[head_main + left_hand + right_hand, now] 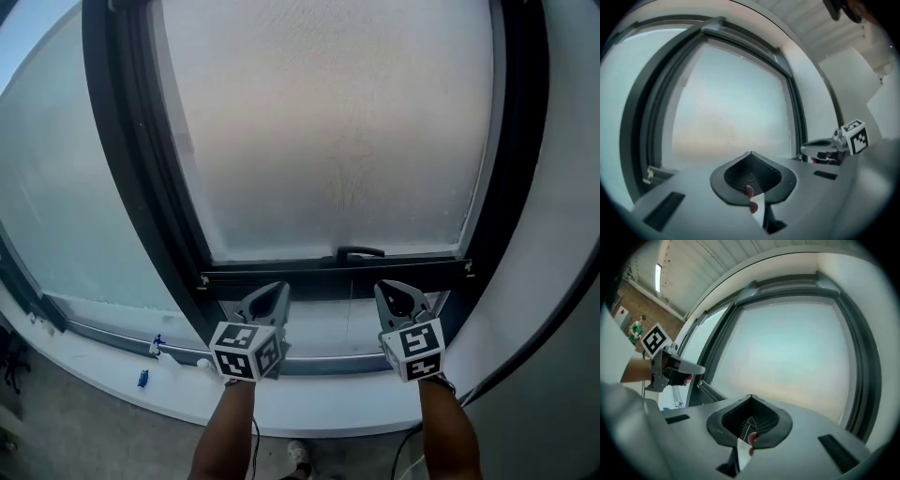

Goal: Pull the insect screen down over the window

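Insect screen [328,141] ahead; left tongs [272,296] and right tongs [392,293] clenched empty, forearms [225,431] parallel, raised.

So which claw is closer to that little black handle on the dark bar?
Right. The right gripper sits just below the handle, slightly to its right. The left gripper is also below it, but farther off to the left. Neither touches it.

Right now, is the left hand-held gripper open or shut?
Shut. The left hand-held gripper shows jaws pressed together, nothing between them.
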